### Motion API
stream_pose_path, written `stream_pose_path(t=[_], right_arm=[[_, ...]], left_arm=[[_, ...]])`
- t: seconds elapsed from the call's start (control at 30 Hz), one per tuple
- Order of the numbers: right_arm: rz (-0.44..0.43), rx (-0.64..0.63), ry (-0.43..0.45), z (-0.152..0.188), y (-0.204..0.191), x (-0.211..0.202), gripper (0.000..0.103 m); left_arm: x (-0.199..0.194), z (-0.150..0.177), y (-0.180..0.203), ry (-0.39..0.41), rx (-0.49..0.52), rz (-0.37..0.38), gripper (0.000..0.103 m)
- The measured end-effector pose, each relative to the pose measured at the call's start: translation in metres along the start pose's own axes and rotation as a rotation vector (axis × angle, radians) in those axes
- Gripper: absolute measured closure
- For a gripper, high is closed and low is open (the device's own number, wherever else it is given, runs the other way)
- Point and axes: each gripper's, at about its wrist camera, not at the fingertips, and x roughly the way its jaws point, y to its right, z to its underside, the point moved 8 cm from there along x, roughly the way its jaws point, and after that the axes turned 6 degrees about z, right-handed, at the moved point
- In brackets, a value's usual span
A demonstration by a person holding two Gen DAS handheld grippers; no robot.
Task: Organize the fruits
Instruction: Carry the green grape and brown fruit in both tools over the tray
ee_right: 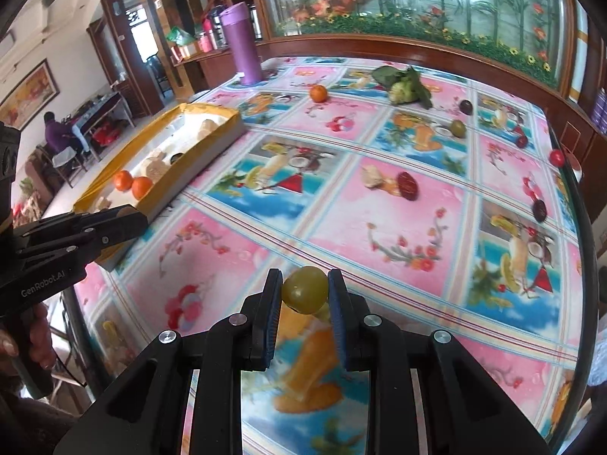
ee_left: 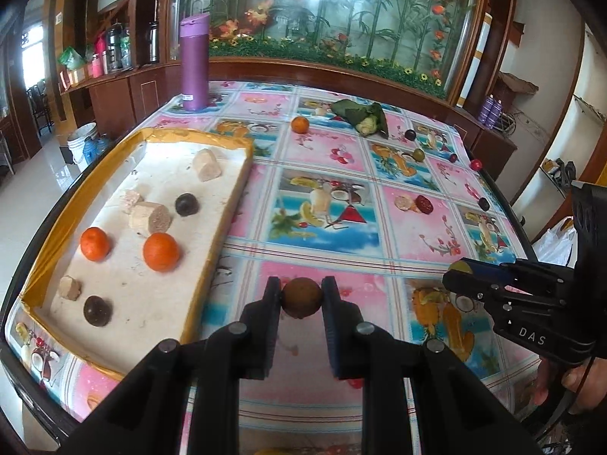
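Note:
My left gripper (ee_left: 302, 298) is shut on a round brown fruit (ee_left: 302, 298), held above the tablecloth just right of the yellow-rimmed tray (ee_left: 212, 140). The tray holds two oranges (ee_left: 161, 251), dark round fruits (ee_left: 187, 204) and several beige chunks (ee_left: 206, 165). My right gripper (ee_right: 304, 290) is shut on a green fruit (ee_right: 304, 290) over the near part of the table. It shows from the side in the left wrist view (ee_left: 457, 269). Loose on the cloth are an orange (ee_right: 318, 93), a green fruit (ee_right: 458, 128), dark fruits (ee_right: 466, 106) and a dark red piece (ee_right: 408, 185).
A purple flask (ee_left: 194, 62) stands at the far left corner. A leafy green vegetable (ee_right: 404, 85) lies at the back. A small red fruit (ee_right: 557, 157) sits by the right table edge (ee_right: 580, 227). A wooden cabinet with a glass flower panel runs behind the table.

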Motion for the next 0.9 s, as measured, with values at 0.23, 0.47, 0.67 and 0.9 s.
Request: stream_pose_path(t=[0.23,0.47,0.67,0.9], right_arm=[[-0.041,-0.054,-0.005,-0.015,-0.043,0.013,0.079],[-0.073,-0.097,-0.01,-0.029,-0.077,0.024,0.079],[-0.098,-0.124,-0.01,-0.046,-0.098,0.032,0.079],[-0.12,-0.172,-0.015,-0.07,-0.122,0.047,0.079]], left_arm=[[-0.014,0.002,-0.042,0.025,-0.052,-0.05,0.079],[-0.024,0.002,-0.079,0.043,-0.098,-0.088,0.079],[-0.027,0.002,-0.113,0.042,-0.14,-0.121,0.079],[-0.028,0.004,-0.15,0.019,-0.173,-0.162,0.079]])
